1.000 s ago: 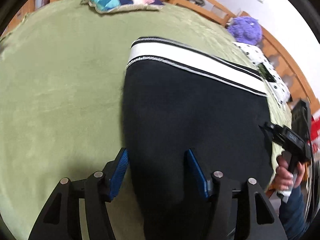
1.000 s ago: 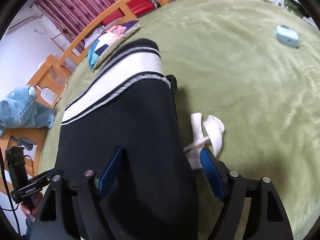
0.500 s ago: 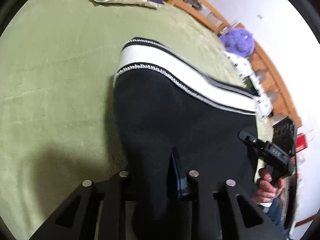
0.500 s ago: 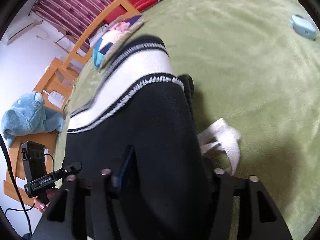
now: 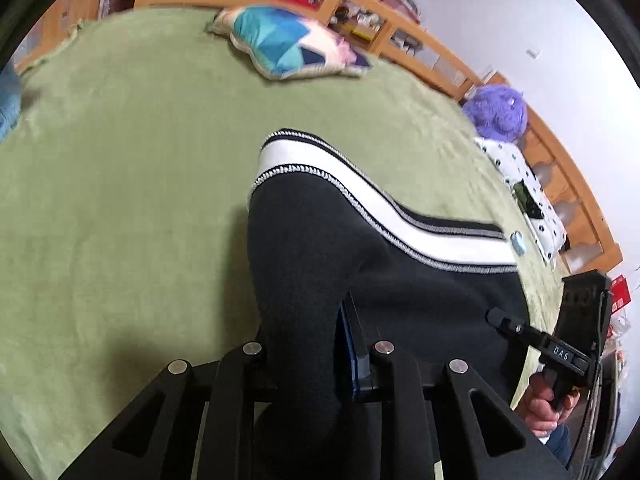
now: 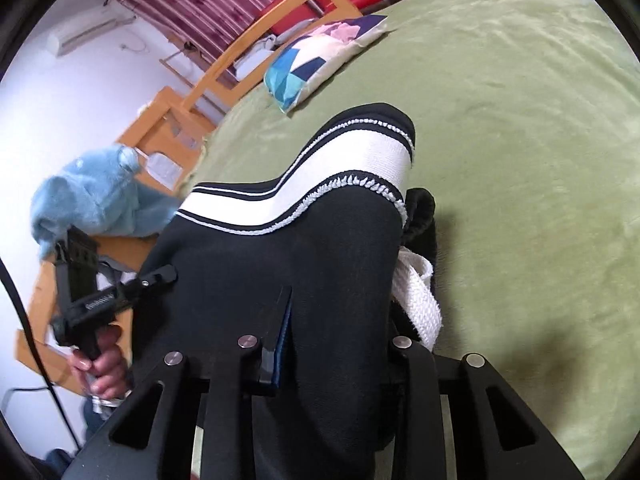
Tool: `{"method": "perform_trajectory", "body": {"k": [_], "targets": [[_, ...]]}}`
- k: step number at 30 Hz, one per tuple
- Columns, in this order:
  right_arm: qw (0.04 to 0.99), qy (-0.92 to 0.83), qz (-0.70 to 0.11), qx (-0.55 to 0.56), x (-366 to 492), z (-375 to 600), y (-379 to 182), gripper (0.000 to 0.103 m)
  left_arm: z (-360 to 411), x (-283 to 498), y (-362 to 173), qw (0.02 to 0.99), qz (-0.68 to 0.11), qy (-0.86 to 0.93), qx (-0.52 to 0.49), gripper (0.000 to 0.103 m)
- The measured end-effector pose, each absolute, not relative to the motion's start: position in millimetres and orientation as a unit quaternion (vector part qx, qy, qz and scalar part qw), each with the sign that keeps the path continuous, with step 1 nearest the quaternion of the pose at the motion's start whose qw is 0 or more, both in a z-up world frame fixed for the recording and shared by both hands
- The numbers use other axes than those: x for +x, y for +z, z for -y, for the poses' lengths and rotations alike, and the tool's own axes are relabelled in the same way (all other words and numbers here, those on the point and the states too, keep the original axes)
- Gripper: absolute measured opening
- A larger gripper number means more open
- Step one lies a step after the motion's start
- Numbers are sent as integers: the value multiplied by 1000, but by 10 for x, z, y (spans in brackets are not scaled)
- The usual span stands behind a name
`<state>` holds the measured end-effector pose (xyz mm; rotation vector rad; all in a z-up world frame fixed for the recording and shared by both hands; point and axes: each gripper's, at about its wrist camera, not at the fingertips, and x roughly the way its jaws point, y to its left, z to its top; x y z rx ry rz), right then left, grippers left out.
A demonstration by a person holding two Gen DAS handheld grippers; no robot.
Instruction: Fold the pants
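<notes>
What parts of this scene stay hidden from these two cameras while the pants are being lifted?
- Left wrist view: the outer finger of the left hand-held gripper is hidden behind the black pants.
- Right wrist view: the drawstring end is tucked behind the fabric.
- Both views: the pant legs are cut off at the bottom edge.

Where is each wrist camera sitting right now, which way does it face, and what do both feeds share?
Left wrist: on the left gripper, angled down across the green bed at the pants, toward the pillow; the person's right hand with the right gripper shows at right.
Right wrist: on the right gripper, angled down at the pants, drawstring beside them; the left hand shows at left, blue plush behind.
Shared: pants, waistband, pillow, bed; each gripper is shut on pants fabric, the right having just closed.
</notes>
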<state>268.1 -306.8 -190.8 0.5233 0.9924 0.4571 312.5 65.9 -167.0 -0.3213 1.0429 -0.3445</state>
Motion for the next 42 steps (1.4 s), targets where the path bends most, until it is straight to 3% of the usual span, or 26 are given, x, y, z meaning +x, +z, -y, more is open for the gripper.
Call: {"method": "perform_trajectory", "body": {"k": [4, 8, 12, 17, 21, 23, 27, 33, 42], "targets": [[827, 194, -481, 219, 2715, 3105, -2057, 39, -547, 3126, -1890, 837, -516, -134, -120, 39], [831, 160, -492, 203, 2668, 3196, -2133, 56, -444, 2979, -1954, 849, -513, -102, -78, 46], [866, 105, -468, 142, 2416, 3127, -1828, 56, -439, 2788, -1920, 855, -508, -87, -56, 50], [890, 101, -421, 146, 1941, 3133, -1595, 56, -537, 2433, -1912, 859, -505, -74, -52, 57], [882, 92, -442, 133, 1743, 2993, -1821, 54, -541, 2091, -2034, 858, -505, -78, -58, 58], [875, 84, -459, 128, 1645, 2949, -2040, 52, -498, 1929, -2081, 866, -495, -61, -29, 64], [862, 89, -469, 170, 1498, 3034, -2063, 50, -481, 1771, -1964, 862, -504, -55, -21, 63], [902, 76, -409, 115, 1369, 3024, -1639, 50, -377, 1657, -1655, 882, -470, -43, 10, 63], [905, 105, -393, 122, 1965, 2851, -1699, 50, -343, 1764, -1684, 875, -482, -48, -10, 63]]}}
